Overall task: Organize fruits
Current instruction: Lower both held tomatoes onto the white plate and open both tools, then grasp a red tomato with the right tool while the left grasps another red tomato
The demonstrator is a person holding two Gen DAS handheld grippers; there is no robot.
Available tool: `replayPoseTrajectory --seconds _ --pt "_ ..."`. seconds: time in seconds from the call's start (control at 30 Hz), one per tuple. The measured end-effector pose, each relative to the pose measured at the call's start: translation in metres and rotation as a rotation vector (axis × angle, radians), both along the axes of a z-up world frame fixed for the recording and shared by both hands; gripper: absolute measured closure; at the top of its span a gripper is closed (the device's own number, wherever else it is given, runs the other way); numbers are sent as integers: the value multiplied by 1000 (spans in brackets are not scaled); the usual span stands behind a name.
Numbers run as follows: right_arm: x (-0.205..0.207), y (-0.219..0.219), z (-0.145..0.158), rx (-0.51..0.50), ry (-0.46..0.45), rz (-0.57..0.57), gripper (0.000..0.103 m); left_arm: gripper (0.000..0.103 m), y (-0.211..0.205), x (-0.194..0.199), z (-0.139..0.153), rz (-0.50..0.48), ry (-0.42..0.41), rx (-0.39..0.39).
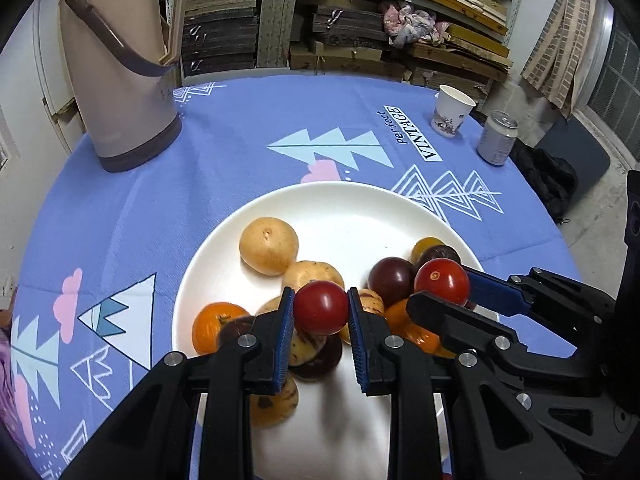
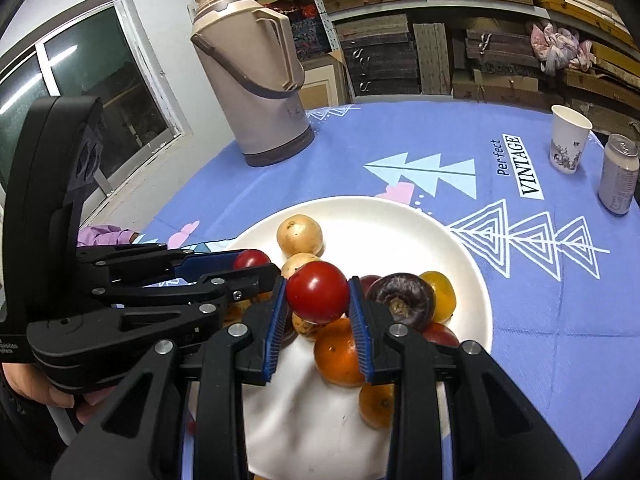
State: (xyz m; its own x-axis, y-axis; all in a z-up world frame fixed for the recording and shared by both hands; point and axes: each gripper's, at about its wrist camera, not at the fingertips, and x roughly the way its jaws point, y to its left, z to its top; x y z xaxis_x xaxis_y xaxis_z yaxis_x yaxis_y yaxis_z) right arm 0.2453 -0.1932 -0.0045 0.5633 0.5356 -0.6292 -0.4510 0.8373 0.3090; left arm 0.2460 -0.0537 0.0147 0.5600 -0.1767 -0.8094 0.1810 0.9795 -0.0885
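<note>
A round table [image 1: 224,184] was covered by a lilac cloth [image 2: 520,320] printed with trees and the words "Perfect VINTAGE". Behind it, shelves [image 1: 344,20] stacked with flat boxes and boards were seen, and a window [image 2: 100,100] was set in the white wall at the left of the right wrist view.

In the left wrist view, the left gripper [image 1: 321,308] was closed on a red tomato [image 1: 321,307], the blue pads [image 1: 285,340] pressed against both its sides, above the near part of a white plate [image 1: 360,216]. In the right wrist view, the right gripper [image 2: 318,294] was likewise pinched on a second tomato [image 2: 317,292], held over the same plate. In the left wrist view the right gripper was seen at 3 o'clock of the left one, just beside it.

On the plate, pale yellow fruits [image 1: 269,245], oranges [image 1: 212,326] and dark purple fruits [image 1: 392,280] were heaped beneath and around both grippers; part of the heap was hidden by the fingers. The far half of the plate was bare.

A beige thermos [image 1: 120,68] stood at 10 o'clock of the plate, well apart. A paper cup [image 1: 454,110] and a can [image 1: 498,138] stood near each other at 2 o'clock, by the table's edge. A hand [image 2: 48,392] was seen under the left gripper's body at the lower left of the right wrist view.
</note>
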Motion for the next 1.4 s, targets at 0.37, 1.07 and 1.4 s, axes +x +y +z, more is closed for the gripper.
replayPoseTrajectory --seconds 0.37,1.07,1.4 --pt "-1 -9 3 29 -5 -27 61 43 6 -1 8 65 -41 36" --pt "-127 -35 -3 -60 -46 -48 38 25 22 -100 10 46 -67 55" --pt "-174 -13 -37 -158 -11 34 39 24 42 -135 -14 76 -17 44"
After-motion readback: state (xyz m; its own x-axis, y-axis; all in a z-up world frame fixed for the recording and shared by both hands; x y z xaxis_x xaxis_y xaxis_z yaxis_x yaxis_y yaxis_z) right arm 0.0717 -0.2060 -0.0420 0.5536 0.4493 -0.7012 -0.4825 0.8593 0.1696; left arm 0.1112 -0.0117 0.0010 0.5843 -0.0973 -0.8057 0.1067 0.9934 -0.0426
